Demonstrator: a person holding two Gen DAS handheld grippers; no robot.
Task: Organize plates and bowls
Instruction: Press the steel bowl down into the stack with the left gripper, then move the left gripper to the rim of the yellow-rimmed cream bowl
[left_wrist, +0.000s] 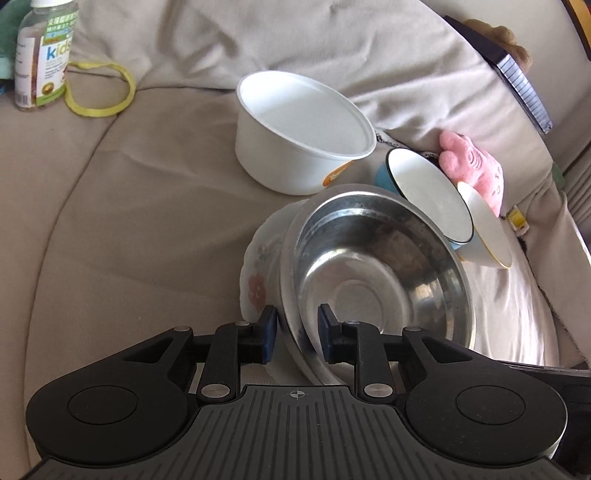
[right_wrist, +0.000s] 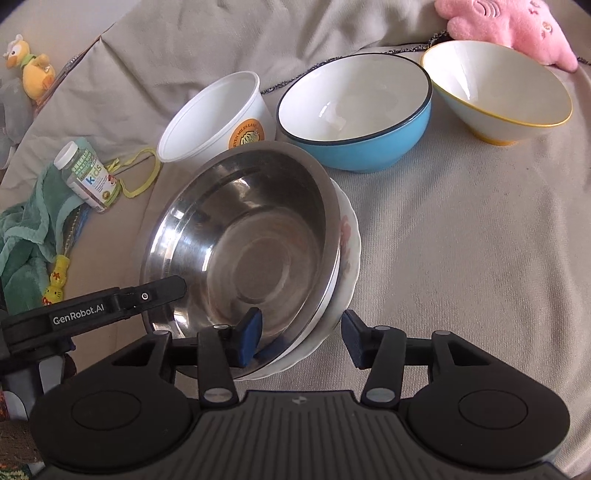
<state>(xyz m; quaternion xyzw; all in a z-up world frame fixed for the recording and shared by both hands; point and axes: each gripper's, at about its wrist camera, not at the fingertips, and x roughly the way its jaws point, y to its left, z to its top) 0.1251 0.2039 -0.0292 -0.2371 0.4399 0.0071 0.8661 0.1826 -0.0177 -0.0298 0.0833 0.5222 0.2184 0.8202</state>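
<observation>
A steel bowl (left_wrist: 376, 269) (right_wrist: 243, 236) rests on a white floral plate (left_wrist: 258, 273) (right_wrist: 351, 243) on a beige sofa cover. My left gripper (left_wrist: 297, 334) has its jaws around the near rims of bowl and plate, with a gap still showing. My right gripper (right_wrist: 301, 338) is open, its jaws on either side of the same rims; the left gripper's finger (right_wrist: 122, 299) shows in its view. Behind stand a white tub (left_wrist: 301, 133) (right_wrist: 218, 118), a blue bowl (left_wrist: 428, 192) (right_wrist: 354, 110) and a yellow-rimmed bowl (left_wrist: 487, 229) (right_wrist: 496, 88).
A pink plush toy (left_wrist: 472, 162) (right_wrist: 509, 26) lies behind the bowls. A vitamin bottle (left_wrist: 42, 55) (right_wrist: 86, 177), a yellow ribbon (left_wrist: 99, 88) and a green towel (right_wrist: 26, 236) lie to the left. A notebook (left_wrist: 509, 70) leans on the cushion.
</observation>
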